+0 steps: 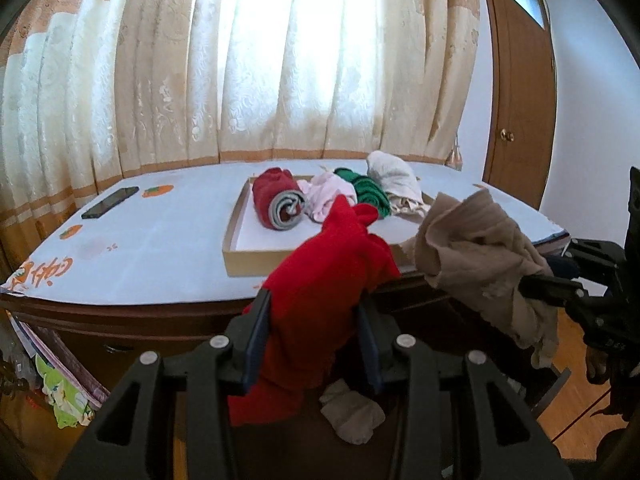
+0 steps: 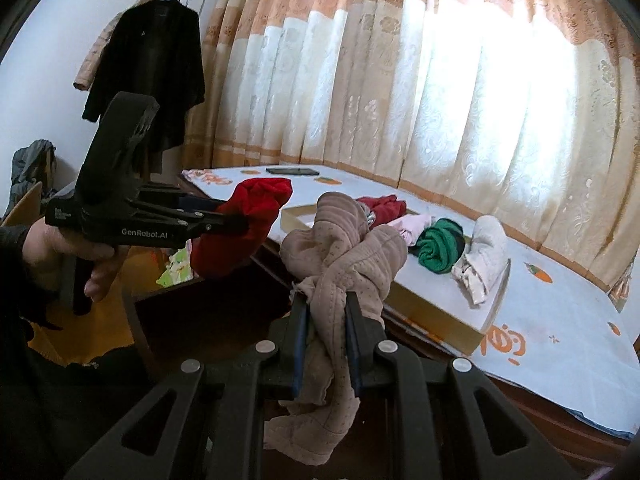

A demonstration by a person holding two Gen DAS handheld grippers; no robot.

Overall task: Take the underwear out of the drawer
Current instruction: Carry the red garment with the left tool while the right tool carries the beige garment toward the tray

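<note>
My left gripper [image 1: 316, 304] is shut on a red piece of underwear [image 1: 332, 272], held up in front of the table's near edge; the same garment [image 2: 248, 220] shows in the right wrist view with the left gripper [image 2: 228, 220] clamped on it. My right gripper [image 2: 326, 308] is shut on a beige dotted piece of underwear [image 2: 344, 248], which bunches above the jaws and hangs below them. It appears as a beige bundle [image 1: 480, 256] at the right of the left wrist view, held by the right gripper [image 1: 532, 284]. Below, a pale garment [image 1: 352, 412] lies in the dark drawer.
A shallow cardboard tray [image 1: 236, 240] on the white-covered table [image 1: 152, 248] holds a dark red roll [image 1: 276, 200], pink [image 1: 324, 196], green [image 1: 368, 192] and cream [image 1: 396, 180] garments. A phone [image 1: 110, 202] lies far left. Curtains hang behind; a wooden door [image 1: 520, 120] stands right.
</note>
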